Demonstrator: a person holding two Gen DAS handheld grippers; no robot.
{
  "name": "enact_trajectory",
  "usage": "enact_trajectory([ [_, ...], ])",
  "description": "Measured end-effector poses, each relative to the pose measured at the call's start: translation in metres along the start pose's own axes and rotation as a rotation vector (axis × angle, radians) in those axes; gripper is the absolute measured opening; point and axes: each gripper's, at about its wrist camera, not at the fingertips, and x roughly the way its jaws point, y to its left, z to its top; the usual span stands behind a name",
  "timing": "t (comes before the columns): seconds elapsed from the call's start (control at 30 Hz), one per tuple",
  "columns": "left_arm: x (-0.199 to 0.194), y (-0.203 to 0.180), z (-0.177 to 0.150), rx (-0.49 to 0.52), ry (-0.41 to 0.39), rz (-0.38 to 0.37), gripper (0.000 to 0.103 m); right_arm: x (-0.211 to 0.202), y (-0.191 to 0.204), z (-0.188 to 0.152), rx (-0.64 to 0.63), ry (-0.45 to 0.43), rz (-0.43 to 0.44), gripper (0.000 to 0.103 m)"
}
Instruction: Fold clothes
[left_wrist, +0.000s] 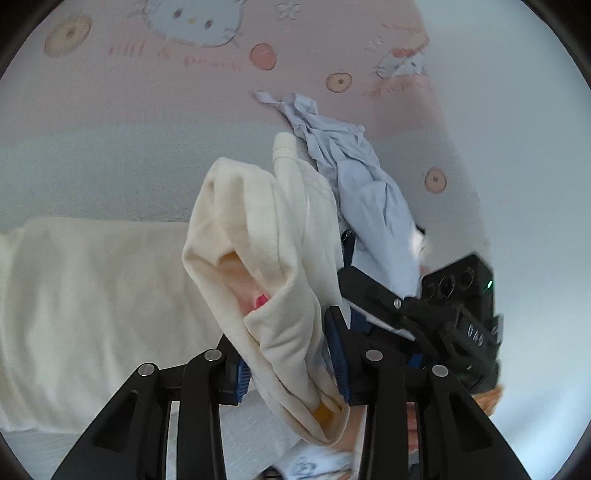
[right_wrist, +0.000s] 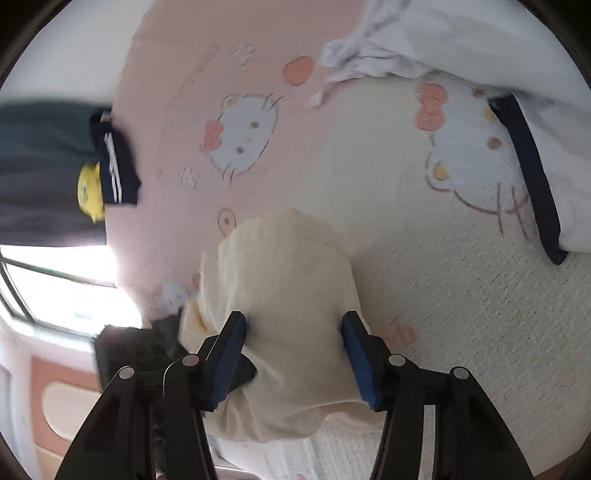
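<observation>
So the cream garment (left_wrist: 258, 266) is bunched up in the middle of the left wrist view, and the left gripper (left_wrist: 291, 365) has its blue pads pinched on a thick wad of it at the bottom centre, which I'd guess is to keep one end lifted off the bedspread (left_wrist: 147, 129) while the other hand sorts out its grip. In the right wrist view the same cream cloth sits bottom centre between the jaws of the right gripper (right_wrist: 295, 354); they're spread about as wide as the fabric and I can't tell if the pads are really biting yet. A crumpled pale blue garment (left_wrist: 354, 177) waits right of centre in the left view, apparently out of the way, and dark folded clothes (right_wrist: 118, 162) sit at the left edge of the right view, probably done already
</observation>
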Motion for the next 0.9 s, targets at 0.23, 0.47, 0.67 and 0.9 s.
enact_trajectory([
  [0.23,-0.012,0.019,-0.005,0.023,-0.031,0.218,0.034,0.009,0.028,-0.012,-0.128,0.038,-0.046,0.053],
  [0.47,0.006,0.036,-0.005,0.06,-0.02,0.312,0.035,0.048,0.021,-0.011,-0.156,0.094,-0.289,0.053],
  [0.67,0.004,0.015,-0.011,0.185,-0.025,0.419,0.035,0.05,0.001,-0.005,-0.058,0.138,-0.224,0.067],
  [0.9,-0.017,-0.005,-0.024,0.333,0.02,0.544,0.041,0.046,-0.014,-0.009,0.077,0.136,-0.116,0.074],
])
